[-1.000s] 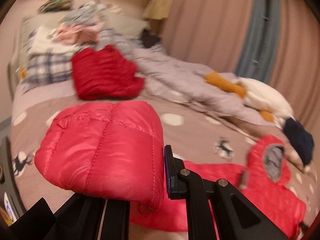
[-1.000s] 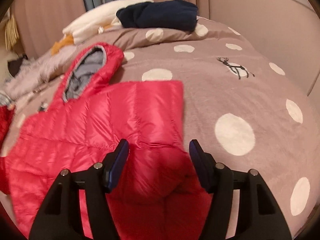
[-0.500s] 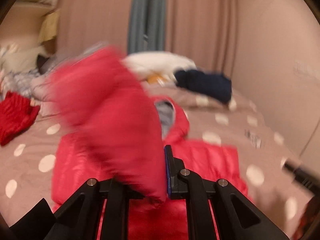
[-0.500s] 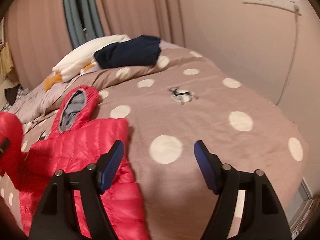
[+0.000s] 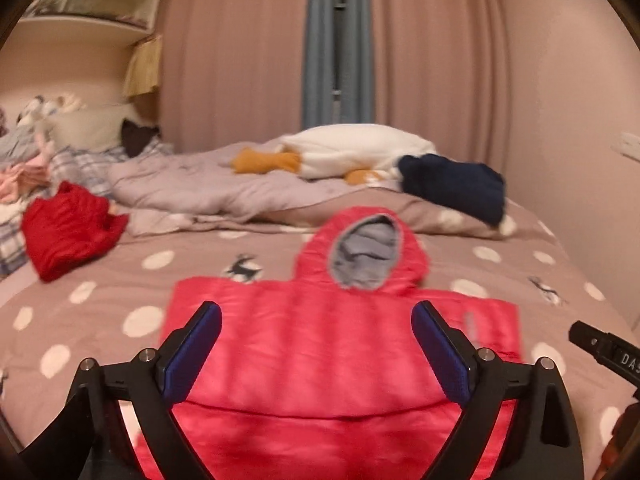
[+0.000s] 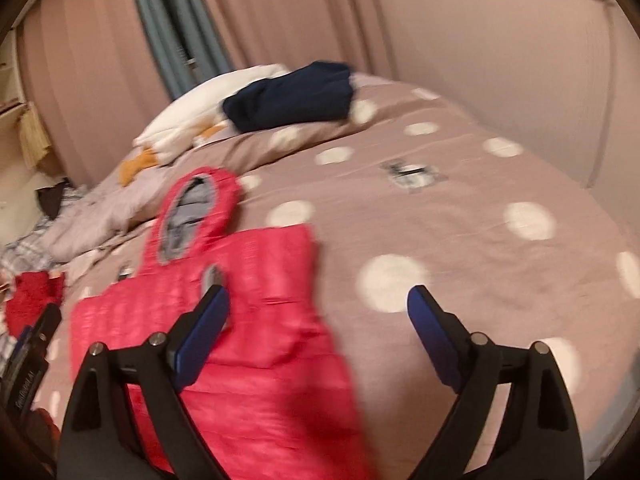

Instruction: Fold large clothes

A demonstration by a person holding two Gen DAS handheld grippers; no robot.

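Left-wrist view: the red puffer jacket (image 5: 332, 356) lies flat on the polka-dot bedspread (image 5: 152, 260), directly ahead of and below my left gripper (image 5: 316, 344). Its hood (image 5: 362, 252) points to 12 o'clock, so the long axis runs from 6 to 12 o'clock, in line with my fingers. Both sides appear already folded in, leaving a rectangular body. My left jaws are opening and stand wide, nothing between the pads; the jacket lies beneath them, not gripped.

Right-wrist view: the same jacket (image 6: 224, 312) lies at 9 to 10 o'clock from my right gripper (image 6: 318, 330), with only the left finger (image 6: 204, 332) over the fabric. The right jaws are also opening, wide and empty, and they face mostly bare bedspread.

Judgement: the left gripper is centred on the jacket; the right must shift toward 9 o'clock to reach the near hem. The next fold probably runs along the long axis, hem toward hood.
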